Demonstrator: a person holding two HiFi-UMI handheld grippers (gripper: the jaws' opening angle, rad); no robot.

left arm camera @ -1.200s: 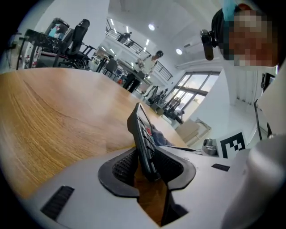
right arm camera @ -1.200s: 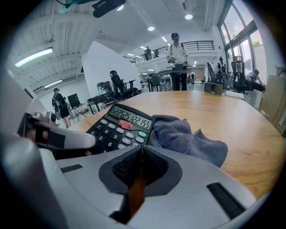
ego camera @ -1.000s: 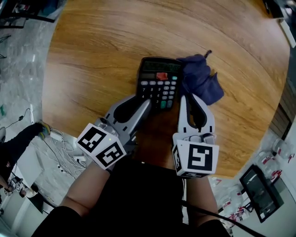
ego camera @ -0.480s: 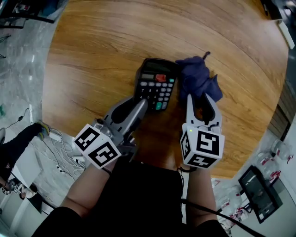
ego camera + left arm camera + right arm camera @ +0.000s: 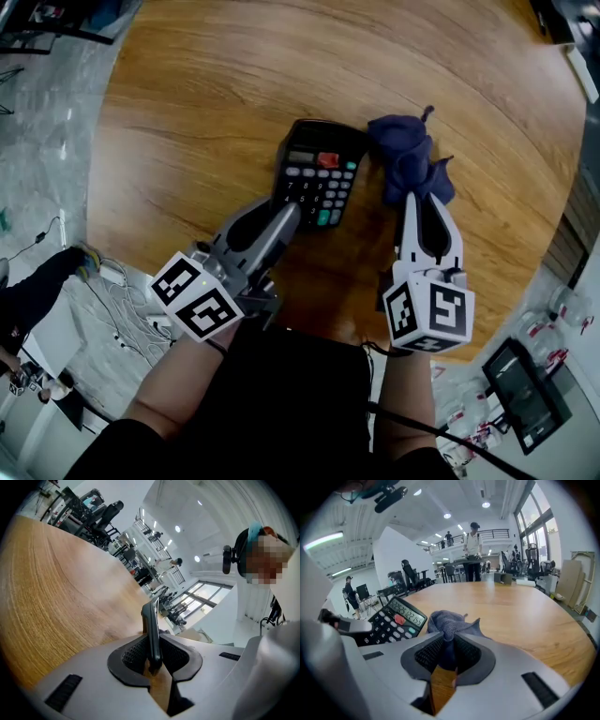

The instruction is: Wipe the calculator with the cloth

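Nearest the person, the left gripper has just been closing its jaws and now clamps the near edge of the calculator. The calculator has swung a little askew on the wooden table since a second ago. The right gripper, pinched on a fold of the blue cloth, has slid out to the right. The cloth bunches just beside the calculator's far right corner. To my eye the calculator is now steadied, so wiping can start. Both forearms reach forward: the left gripper slants in from the left, rolled on its side, and the right points straight ahead and downward.
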